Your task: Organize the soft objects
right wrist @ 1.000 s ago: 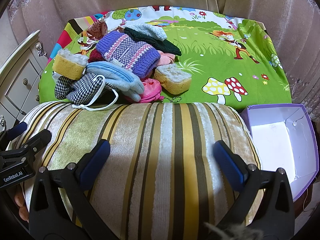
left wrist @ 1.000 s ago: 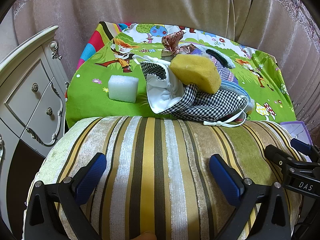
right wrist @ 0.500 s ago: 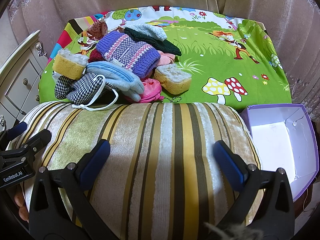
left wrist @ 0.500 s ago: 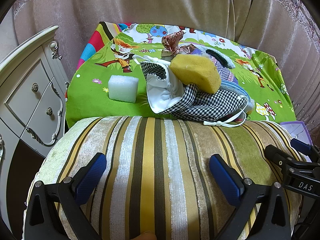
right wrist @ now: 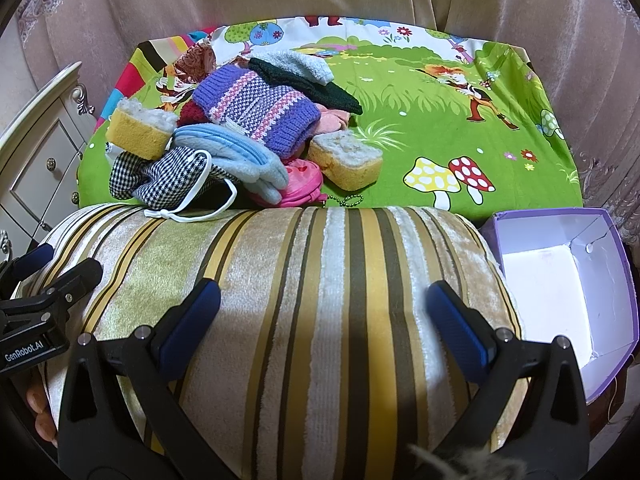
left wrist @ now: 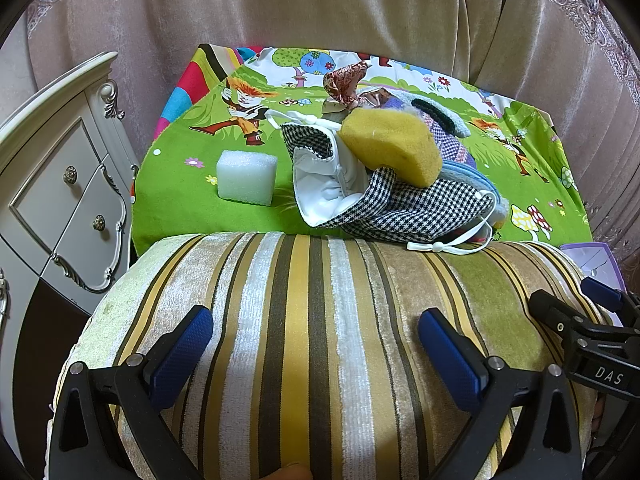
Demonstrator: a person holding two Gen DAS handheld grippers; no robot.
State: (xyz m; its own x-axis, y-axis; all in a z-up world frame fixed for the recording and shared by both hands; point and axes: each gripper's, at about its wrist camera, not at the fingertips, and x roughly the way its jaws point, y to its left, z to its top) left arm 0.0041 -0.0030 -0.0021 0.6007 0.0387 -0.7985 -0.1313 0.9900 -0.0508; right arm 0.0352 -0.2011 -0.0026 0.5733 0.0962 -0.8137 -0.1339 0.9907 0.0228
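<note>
A heap of soft things lies on the cartoon-print green cloth [right wrist: 440, 112]: a purple knit hat [right wrist: 256, 108], a light blue glove [right wrist: 232, 156], a checked pouch [left wrist: 400, 208], a pink pouch [right wrist: 300, 184] and two yellow sponges [right wrist: 138, 130] [right wrist: 346, 158]. A white foam block [left wrist: 247, 177] stands apart at the heap's left. A striped velvet cushion [left wrist: 312, 320] fills the foreground of both views. My left gripper [left wrist: 316, 340] and right gripper [right wrist: 324, 308] are both open wide over the cushion, side by side, with the cushion's top between their blue pads.
An open purple box [right wrist: 560, 280] with a white inside sits at the right of the cushion. A white carved dresser [left wrist: 60, 184] stands at the left. Pink curtains [left wrist: 320, 8] hang behind the cloth-covered surface. Fingertips of a hand [right wrist: 40, 412] show at the lower left.
</note>
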